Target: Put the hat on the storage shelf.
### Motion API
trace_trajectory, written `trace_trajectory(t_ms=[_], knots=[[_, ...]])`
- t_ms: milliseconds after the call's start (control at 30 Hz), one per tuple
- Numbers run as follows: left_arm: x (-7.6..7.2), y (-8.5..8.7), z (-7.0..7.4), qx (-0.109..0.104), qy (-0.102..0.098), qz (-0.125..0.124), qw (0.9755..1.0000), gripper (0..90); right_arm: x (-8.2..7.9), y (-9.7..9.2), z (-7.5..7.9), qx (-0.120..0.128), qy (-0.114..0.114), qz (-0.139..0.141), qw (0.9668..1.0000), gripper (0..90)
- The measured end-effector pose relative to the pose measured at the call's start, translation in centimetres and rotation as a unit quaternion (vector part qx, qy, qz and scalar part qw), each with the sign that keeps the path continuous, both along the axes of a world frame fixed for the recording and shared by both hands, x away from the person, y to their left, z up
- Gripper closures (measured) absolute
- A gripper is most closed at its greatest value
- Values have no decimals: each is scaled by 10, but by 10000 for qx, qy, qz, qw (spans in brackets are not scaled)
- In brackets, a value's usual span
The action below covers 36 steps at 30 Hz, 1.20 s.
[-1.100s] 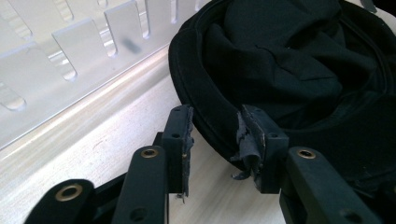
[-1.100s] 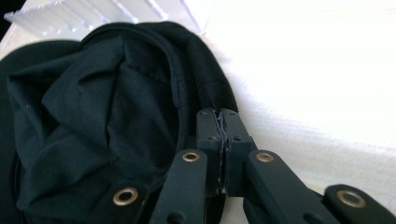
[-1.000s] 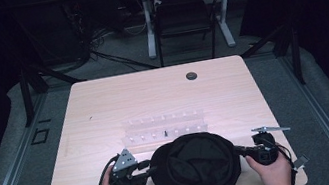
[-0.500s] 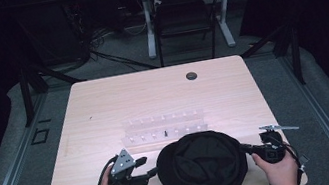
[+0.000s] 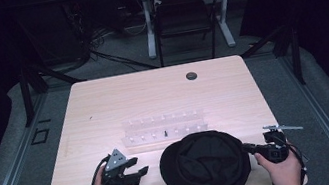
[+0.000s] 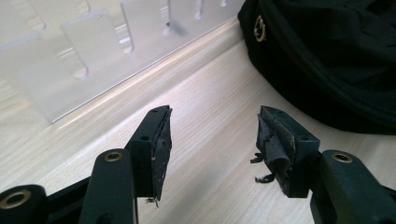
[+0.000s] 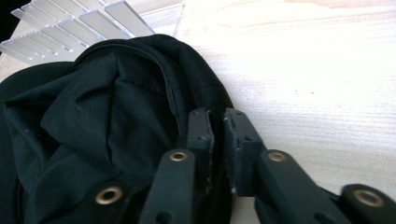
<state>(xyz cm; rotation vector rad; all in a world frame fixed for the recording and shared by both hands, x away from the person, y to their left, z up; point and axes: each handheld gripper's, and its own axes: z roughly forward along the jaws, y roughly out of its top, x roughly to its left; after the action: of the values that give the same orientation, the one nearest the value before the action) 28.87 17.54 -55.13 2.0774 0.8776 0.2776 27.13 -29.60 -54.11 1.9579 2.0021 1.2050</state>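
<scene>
My right gripper [image 7: 218, 123] is clenched on the right edge of the black cap [image 5: 208, 164], the jaws nipping a fold of its rim, I judge so that I can steady or drag it. The cap lies on the near part of the table [image 5: 103, 102], just this side of the clear rack [image 5: 164, 126]. My left gripper [image 6: 212, 140] is released, jaws wide apart and holding nothing, just left of the cap and free to take its other side.

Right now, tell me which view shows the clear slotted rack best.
The high view: the whole clear slotted rack sits mid-table behind the black cap. The left gripper view catches one blurred corner; the right gripper view shows just an end beyond the cap.
</scene>
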Motion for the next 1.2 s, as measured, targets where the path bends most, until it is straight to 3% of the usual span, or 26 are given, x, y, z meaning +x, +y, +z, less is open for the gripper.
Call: trace_trajectory(t_ms=[300,400,600,867,1000,1133,1200], knots=[[4,12,-1,102,-64,208,9997,469,-1,-5,5,32,-97,-91,9999,714],[5,16,-1,79,-70,306,9995,473,-2,-6,7,24,-76,-99,9999,702],[7,21,-1,10,-46,432,9991,474,-1,-1,5,-249,45,-9,9997,670],[7,22,1,-1,-106,489,9987,476,3,4,6,-317,19,70,9995,648],[8,24,1,-104,-99,541,9984,480,7,3,11,-280,3,115,9995,625],[9,26,1,-163,-41,601,9980,480,10,3,16,-469,244,244,9983,614],[9,27,1,-168,-14,602,9980,479,11,4,19,-680,366,317,9965,606]])
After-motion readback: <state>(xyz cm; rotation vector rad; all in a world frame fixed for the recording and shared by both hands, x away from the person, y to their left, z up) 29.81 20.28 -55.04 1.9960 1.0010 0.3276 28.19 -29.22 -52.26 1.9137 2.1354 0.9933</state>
